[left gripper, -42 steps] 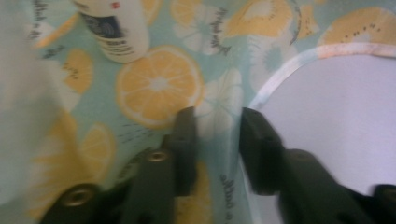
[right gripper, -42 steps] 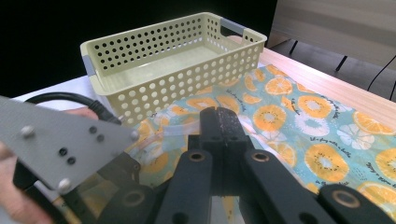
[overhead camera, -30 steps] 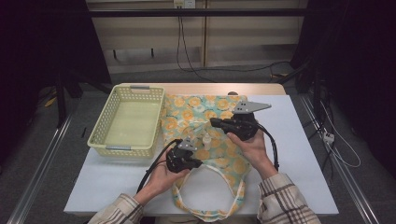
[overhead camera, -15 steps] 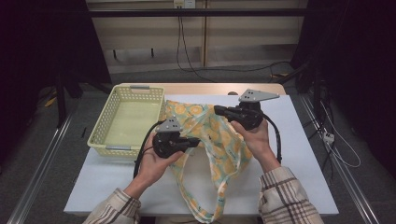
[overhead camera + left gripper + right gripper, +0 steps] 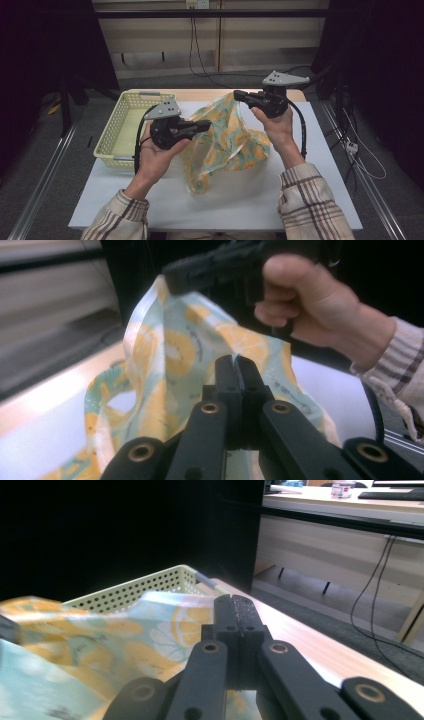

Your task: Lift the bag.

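Two hand-held grippers lift a lemon-print bag (image 5: pixel 225 140) above the white table (image 5: pixel 300 200). The left gripper (image 5: pixel 206 123) and right gripper (image 5: pixel 238 94) each clamp its rim.

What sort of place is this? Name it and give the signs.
Probably a lab or recording room, not a home: a white table ringed by black curtains, loose cables on the floor, and a desk behind.

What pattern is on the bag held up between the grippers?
Pale teal bag printed with yellow-orange citrus slices; it shows best in the left gripper view.
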{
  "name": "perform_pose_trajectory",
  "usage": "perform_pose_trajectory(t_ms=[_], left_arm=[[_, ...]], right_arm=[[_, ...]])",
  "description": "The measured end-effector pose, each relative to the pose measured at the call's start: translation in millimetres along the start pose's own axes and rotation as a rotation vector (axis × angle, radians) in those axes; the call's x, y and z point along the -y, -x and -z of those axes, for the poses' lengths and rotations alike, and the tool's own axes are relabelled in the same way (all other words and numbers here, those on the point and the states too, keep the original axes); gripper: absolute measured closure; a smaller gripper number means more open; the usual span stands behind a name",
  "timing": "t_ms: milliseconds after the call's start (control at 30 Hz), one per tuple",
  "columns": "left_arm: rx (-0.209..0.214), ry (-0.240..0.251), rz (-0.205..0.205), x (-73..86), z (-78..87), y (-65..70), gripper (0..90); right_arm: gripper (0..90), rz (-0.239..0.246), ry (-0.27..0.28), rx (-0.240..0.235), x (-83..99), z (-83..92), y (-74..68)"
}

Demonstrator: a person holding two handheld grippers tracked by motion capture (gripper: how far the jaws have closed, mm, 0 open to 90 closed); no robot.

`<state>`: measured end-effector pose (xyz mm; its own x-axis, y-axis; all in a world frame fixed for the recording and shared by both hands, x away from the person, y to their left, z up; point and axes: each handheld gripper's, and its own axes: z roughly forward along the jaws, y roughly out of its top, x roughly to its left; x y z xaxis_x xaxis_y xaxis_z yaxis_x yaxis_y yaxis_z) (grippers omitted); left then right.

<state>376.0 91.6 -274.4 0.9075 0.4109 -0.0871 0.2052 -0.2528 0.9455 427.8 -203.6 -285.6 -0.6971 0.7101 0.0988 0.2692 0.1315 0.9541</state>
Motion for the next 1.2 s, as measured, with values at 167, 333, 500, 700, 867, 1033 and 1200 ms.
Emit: perform_pose_trajectory(t_ms=[167,333,500,700,867,1033,1200], left_arm=[[-0.013,0.053,-0.016,-19.7,14.2,0.8,90.0],[-0.017,0.088,-0.029,-34.9,24.2,3.3,90.0],[-0.009,0.141,-0.04,-51.6,37.6,4.7,90.0],[-0.011,0.104,-0.042,-44.9,29.4,4.6,90.0],[-0.028,0.001,-0.024,-24.2,8.0,-2.3,90.0],[-0.032,-0.051,-0.014,-2.7,-7.1,-7.4,90.0],[-0.052,-0.114,0.002,16.2,-19.8,-14.4,89.5]], right_arm=[[90.0,-0.001,0.032,0.013,-19.3,3.7,7.0],[90.0,0.009,0.045,0.054,-42.0,7.9,15.9],[90.0,0.027,0.07,0.082,-64.4,17.2,19.9],[90.0,0.035,0.068,0.106,-69.5,17.3,22.7],[90.0,0.017,0.015,0.136,-50.5,3.8,34.5],[90.0,-0.02,-0.026,0.153,-28.1,-7.4,47.1],[90.0,-0.046,-0.059,0.155,-9.7,-16.9,53.2]])
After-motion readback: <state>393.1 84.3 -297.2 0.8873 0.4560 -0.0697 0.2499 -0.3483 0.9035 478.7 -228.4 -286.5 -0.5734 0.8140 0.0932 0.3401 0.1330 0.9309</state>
